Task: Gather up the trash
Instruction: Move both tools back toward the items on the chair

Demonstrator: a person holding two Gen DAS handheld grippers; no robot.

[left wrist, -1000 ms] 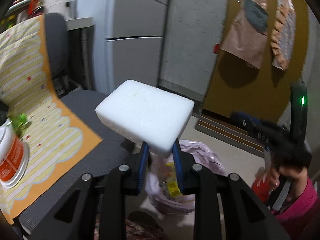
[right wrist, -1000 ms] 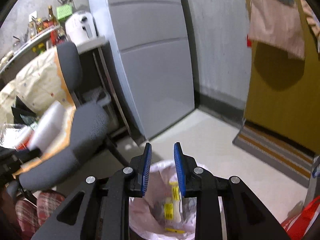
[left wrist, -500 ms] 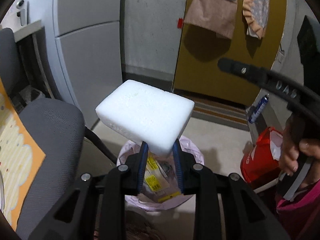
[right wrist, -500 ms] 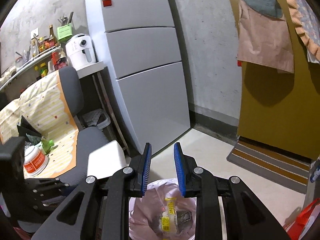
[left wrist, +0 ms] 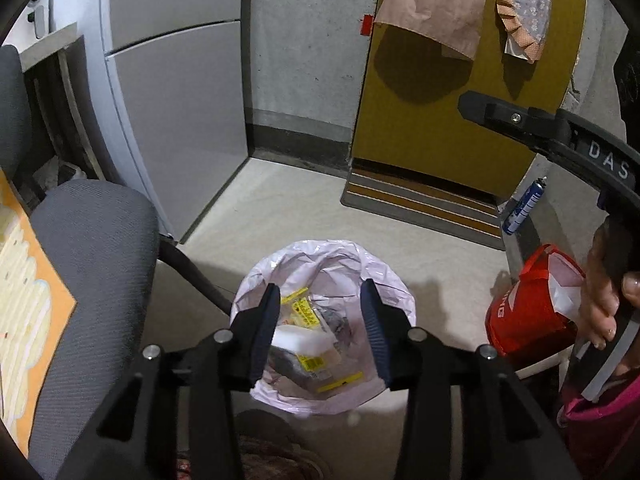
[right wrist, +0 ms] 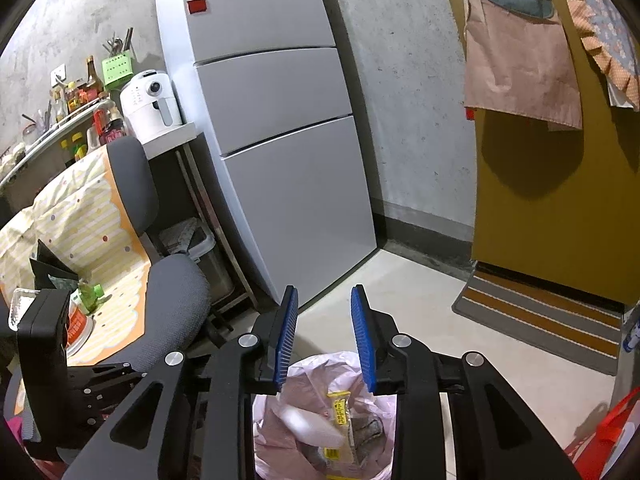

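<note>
White foam block (left wrist: 301,339) in trash bag (left wrist: 384,280); right view blurs it, probably.

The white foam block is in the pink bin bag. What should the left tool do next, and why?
Probably swing back toward the grey office chair. The left tool hangs open and empty over the pink trash bag, with the white foam block inside, while the orange-and-white cup sits on the chair's striped cloth.

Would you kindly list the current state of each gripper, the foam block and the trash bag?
left gripper: open, empty, above the bag.
right gripper: open, empty.
white foam block: released, blurred, inside the bag among the wrappers.
pink trash bag: mouth open, upright on the floor, partly filled.
</note>
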